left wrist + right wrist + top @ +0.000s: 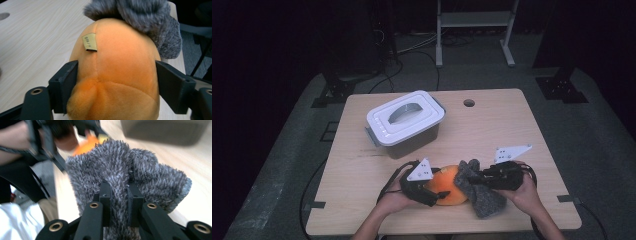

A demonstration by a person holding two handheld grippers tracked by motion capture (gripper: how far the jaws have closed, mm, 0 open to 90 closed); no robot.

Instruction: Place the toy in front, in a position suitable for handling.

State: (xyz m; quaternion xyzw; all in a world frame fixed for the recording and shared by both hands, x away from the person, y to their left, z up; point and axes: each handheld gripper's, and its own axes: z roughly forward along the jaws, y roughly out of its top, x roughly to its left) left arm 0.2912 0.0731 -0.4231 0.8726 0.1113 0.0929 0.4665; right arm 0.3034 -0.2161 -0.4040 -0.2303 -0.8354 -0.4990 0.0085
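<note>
Left gripper (pixel 432 192): at the table's near edge, about 7 o'clock from the table's centre, jaws spread wide and pressed against both flanks of the orange plush toy (pixel 448 185); the left gripper view shows each black jaw touching the toy's sides (pixel 117 75).
Right gripper (pixel 477 181): at about 5 o'clock, jaws nearly shut, pinching a fold of the grey fleecy cloth (pixel 479 190); the right gripper view shows the pile squeezed between the two pads (pixel 120 195).
Plush toy: resting on the wooden table (pixel 512 130) between the two hands, a small tan tag (pixel 90 42) on its seam.
Cloth: draped over the toy's far end, touching it, spilling toward 5 o'clock.
Storage box (pixel 406 124): farther back at about 11 o'clock, white lid closed, well apart from the toy.
Table hole (pixel 469 103): near the far edge, 12 o'clock.
</note>
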